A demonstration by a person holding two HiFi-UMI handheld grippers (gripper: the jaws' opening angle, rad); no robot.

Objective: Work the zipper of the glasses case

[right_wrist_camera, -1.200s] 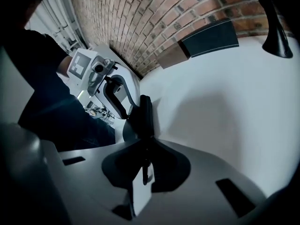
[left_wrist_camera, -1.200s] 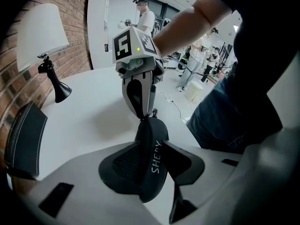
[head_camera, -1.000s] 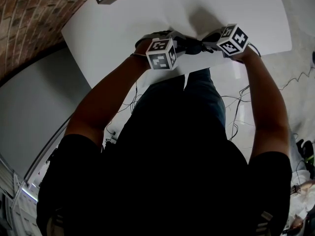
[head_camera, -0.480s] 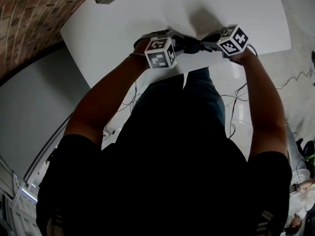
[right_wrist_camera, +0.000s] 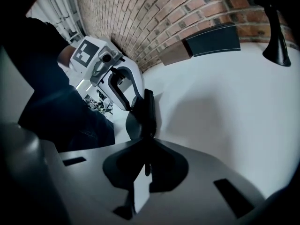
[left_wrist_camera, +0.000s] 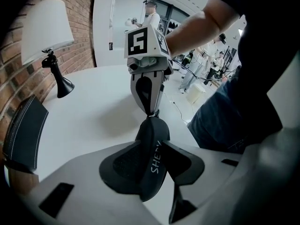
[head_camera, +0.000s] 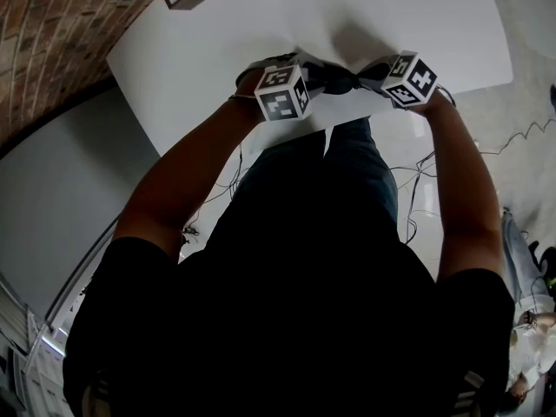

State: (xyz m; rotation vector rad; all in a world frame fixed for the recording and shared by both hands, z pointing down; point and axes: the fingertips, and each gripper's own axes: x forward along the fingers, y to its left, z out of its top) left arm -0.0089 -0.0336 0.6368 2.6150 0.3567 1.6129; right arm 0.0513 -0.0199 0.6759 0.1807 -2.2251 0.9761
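A black glasses case (left_wrist_camera: 151, 146) with white lettering is held off the white table (head_camera: 261, 24), near its front edge. My left gripper (left_wrist_camera: 152, 165) is shut on the case's near end, with both pads pressed on its sides. My right gripper (right_wrist_camera: 146, 156) meets the case (right_wrist_camera: 143, 114) from the other end. Its jaws are shut on a thin dark tab there, the zipper pull. In the head view the case (head_camera: 339, 81) is a dark shape between the left gripper (head_camera: 320, 76) and the right gripper (head_camera: 363, 76). The zipper's line cannot be made out.
A desk lamp (left_wrist_camera: 49, 36) with a white shade stands at the back by the brick wall. A dark folder (left_wrist_camera: 23, 130) leans on a wooden block beside it. Cables (head_camera: 417, 189) lie on the floor past the table's front edge. People stand far off.
The right gripper has shifted slightly toward the table's front edge and its marker cube has tipped a little. The left gripper and the case have stayed put.
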